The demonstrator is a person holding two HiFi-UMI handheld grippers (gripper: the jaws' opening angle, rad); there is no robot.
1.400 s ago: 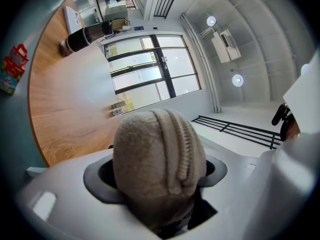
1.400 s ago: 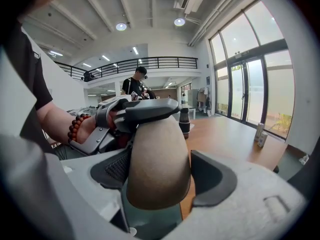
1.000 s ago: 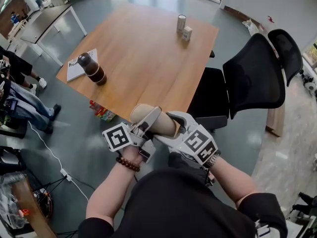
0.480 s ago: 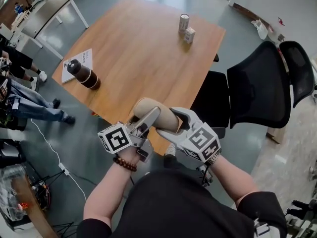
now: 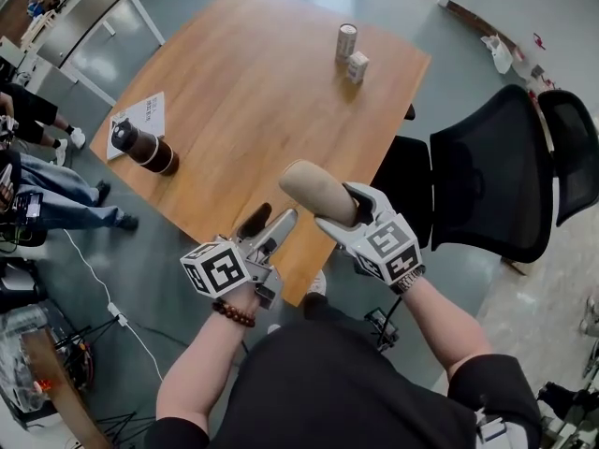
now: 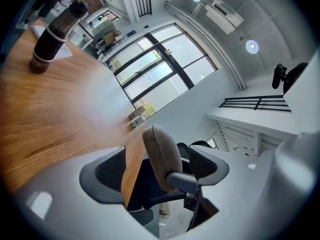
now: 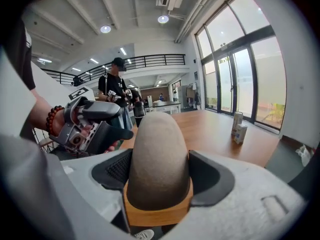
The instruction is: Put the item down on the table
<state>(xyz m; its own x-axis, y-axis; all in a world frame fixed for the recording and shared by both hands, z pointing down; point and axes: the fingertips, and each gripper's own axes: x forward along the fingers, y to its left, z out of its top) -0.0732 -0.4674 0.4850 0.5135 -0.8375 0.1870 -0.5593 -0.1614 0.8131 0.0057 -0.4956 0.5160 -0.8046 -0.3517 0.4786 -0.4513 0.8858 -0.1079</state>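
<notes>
Wooden table (image 5: 253, 92) below; beige item (image 5: 314, 190) now solely in right gripper (image 5: 348, 209), jaws clenched; left gripper (image 5: 271, 223) withdrawn, jaws closing empty

In the head view, the low end of the tan item (image 5: 316, 191) sits deep between the jaws of the right gripper (image 5: 337, 206), so that end cannot be seen. The people (image 5: 45, 204) at 9 o'clock are cut off by the edge, and only legs show. The black chair (image 5: 487, 176) at 3 o'clock runs off the picture too. The bottle (image 5: 142, 146) covers a corner of the paper (image 5: 142, 112). The print on the can (image 5: 345, 41) and the small box (image 5: 356, 66) at 12 o'clock is too small to read.
</notes>
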